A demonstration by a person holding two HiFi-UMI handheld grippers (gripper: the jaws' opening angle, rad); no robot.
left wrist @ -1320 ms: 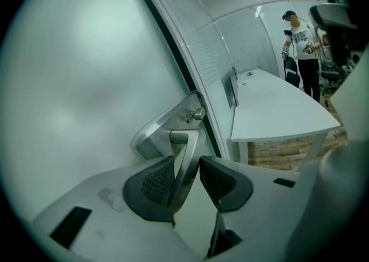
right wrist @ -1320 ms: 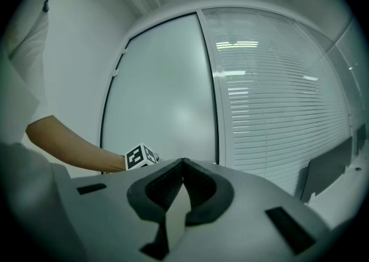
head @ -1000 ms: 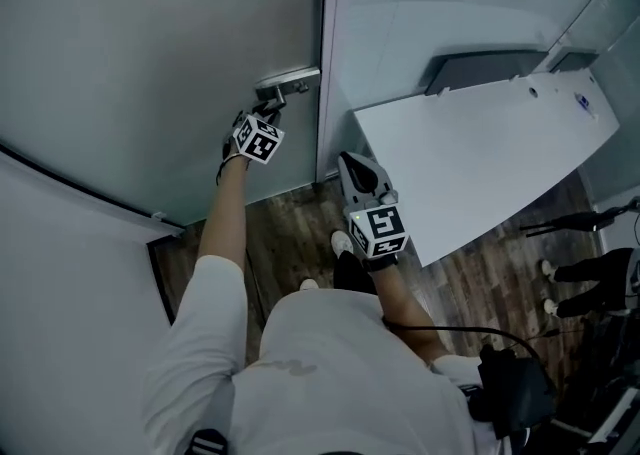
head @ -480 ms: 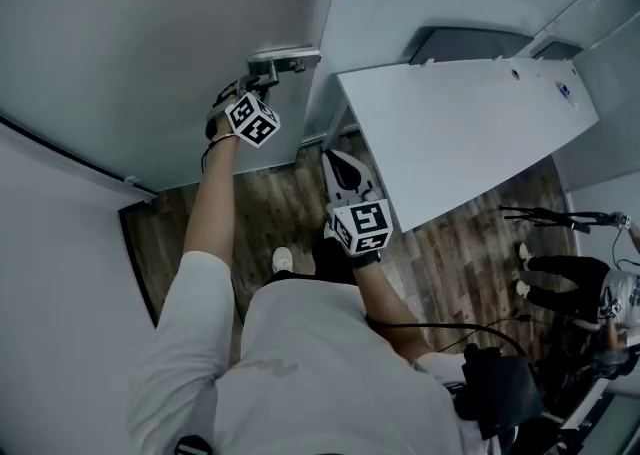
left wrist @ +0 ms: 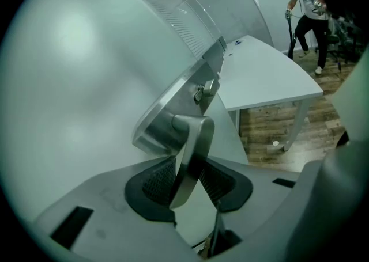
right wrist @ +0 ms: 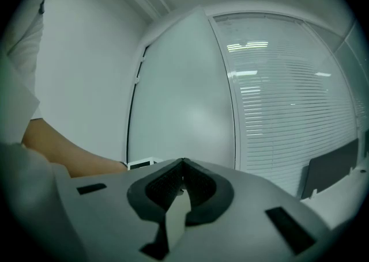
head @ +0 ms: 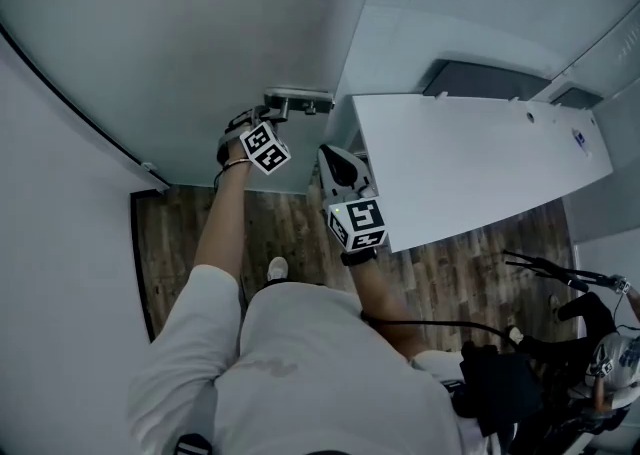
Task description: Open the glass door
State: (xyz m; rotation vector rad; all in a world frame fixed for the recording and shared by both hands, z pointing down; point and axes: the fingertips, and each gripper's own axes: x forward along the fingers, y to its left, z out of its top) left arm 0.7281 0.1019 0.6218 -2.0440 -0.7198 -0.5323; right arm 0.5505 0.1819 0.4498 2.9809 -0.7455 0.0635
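Glass door (head: 180, 33) stood straight ahead of your left claw (left wrist: 189, 175), whose jaws were closed on its metal lever handle (left wrist: 193, 145). Your right claw (right wrist: 183, 181) was pressed shut on nothing, just right of the left one, with the white desk (head: 480, 163) close beside it.

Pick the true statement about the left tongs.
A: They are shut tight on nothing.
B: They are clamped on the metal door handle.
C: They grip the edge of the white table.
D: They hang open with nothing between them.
B: in the left gripper view, the left tongs press on the metal door handle from both sides.
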